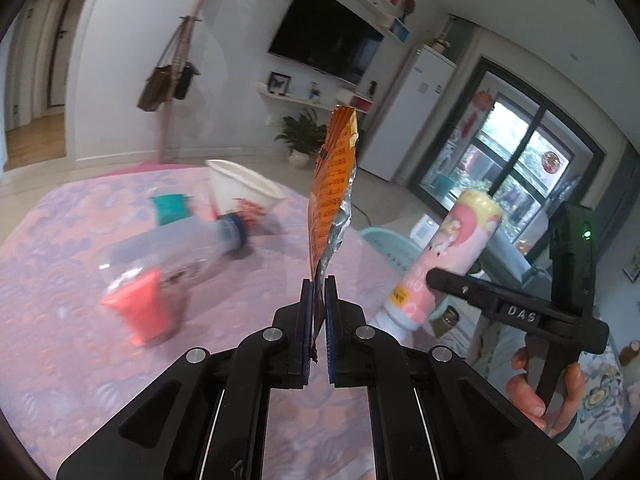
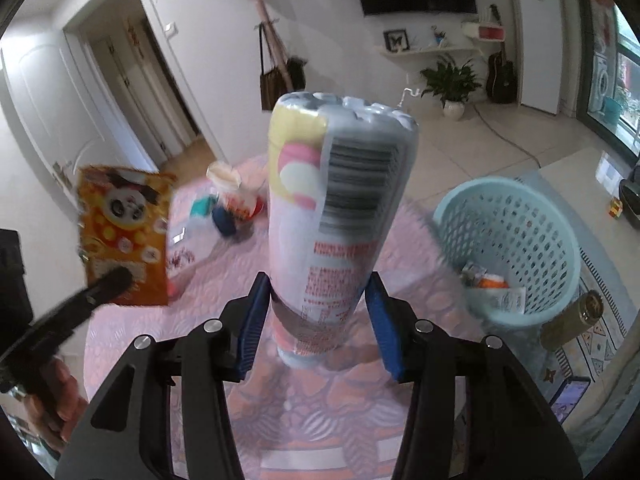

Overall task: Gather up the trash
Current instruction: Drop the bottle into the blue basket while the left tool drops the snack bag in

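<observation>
Trash is in both your claws, left claw [image 1: 319, 280] clenching the wrapper [image 1: 332, 188], right claw [image 2: 318, 312] gripping the bottle [image 2: 336, 208]; carry both over the basket [image 2: 516, 248] beside the bench [image 1: 60, 248], then release.

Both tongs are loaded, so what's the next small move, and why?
Probably swing the right tongs, shut on the pink-labelled plastic bottle, right until over the light blue plastic basket, which already holds wrappers. The left tongs can follow with the orange foil snack wrapper.

Home living room: wall television [image 1: 326, 42], houseplant [image 2: 450, 80], coat rack [image 1: 176, 68].
</observation>
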The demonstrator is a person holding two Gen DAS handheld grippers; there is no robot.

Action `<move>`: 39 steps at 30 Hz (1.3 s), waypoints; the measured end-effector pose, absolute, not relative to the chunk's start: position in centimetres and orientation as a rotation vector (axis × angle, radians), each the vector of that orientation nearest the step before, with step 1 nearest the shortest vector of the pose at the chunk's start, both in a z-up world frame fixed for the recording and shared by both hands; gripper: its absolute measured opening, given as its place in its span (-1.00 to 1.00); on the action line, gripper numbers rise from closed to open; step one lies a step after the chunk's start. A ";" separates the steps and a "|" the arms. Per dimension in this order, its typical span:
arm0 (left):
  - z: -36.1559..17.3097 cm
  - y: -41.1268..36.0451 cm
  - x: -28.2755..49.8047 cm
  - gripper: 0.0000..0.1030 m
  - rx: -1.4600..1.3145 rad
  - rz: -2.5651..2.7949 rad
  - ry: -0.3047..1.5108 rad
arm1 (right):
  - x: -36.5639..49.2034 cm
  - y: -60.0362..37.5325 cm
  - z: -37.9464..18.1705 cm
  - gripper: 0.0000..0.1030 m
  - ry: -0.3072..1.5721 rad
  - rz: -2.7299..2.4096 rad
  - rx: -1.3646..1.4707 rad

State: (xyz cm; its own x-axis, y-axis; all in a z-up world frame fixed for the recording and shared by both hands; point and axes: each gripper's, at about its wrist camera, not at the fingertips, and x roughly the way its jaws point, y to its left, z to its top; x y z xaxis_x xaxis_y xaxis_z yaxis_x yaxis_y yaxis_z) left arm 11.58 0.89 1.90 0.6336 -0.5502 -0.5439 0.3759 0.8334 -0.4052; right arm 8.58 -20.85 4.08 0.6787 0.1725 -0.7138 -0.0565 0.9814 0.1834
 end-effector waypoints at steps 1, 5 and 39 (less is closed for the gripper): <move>2.0 0.1 11.7 -0.92 -0.262 -0.546 0.708 | 8.6 -21.3 4.5 -0.11 0.803 0.123 0.154; 2.5 -2.9 13.0 -0.92 -0.258 -0.604 0.706 | 8.7 -23.6 5.9 -0.11 0.758 0.087 0.169; -6.5 -26.7 25.8 -0.90 -0.109 -0.800 0.997 | 15.8 -42.1 -5.1 -0.11 0.887 -0.365 0.341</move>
State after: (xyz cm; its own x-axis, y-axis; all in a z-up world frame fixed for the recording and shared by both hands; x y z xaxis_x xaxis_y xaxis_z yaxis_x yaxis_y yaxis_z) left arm 25.77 -26.73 -6.49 0.2892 -0.6450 -0.7074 0.5503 0.7166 -0.4285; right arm 15.84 -42.08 -5.12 0.5782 -0.1661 -0.7988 0.4435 0.8858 0.1368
